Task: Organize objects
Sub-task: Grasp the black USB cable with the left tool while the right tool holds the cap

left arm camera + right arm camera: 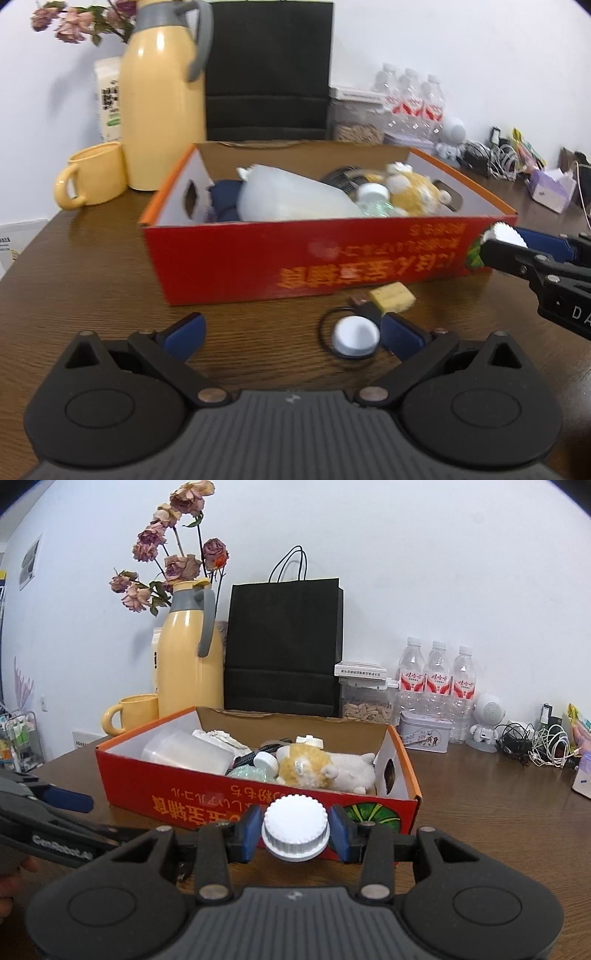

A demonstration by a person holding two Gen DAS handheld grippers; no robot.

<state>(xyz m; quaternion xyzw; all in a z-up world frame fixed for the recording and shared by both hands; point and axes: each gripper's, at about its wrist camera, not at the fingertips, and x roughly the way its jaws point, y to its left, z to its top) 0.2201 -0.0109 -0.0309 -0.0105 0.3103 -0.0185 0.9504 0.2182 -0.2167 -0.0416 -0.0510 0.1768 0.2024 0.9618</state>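
You are mid-carry: your right claw (295, 830) is pinching a white ribbed bottle cap (295, 830) between its blue pads, holding it in the air just in front of the near wall of the red cardboard box (192, 794), near the corner printed with a green pumpkin. By my reading, the step in hand is getting this cap into the box with the rest of the collected things; the next move calls for lifting it clear of the orange-edged rim, bringing it over a free patch inside, and only then spreading the pads. The interior is crowded: a frosted, translucent plastic container (184, 755) lies on its side at the left, a fluffy yellow-and-white plush toy (317, 770) fills the right, and a small greenish bottle with a white screw cap (258, 766) sits between them, so the hard little cap may roll off the soft plush or the curved plastic. Your left claw (291, 334) is spread wide and empty, low over the dark wood-grain surface (110, 277). Near its right pad lies a small round white object (355, 341) on a black ring, smooth and domed, with a yellow sponge-like block (391, 297) just beyond it against the box's wall. These loose pieces look like the ones still to be gathered; which comes first I cannot tell.
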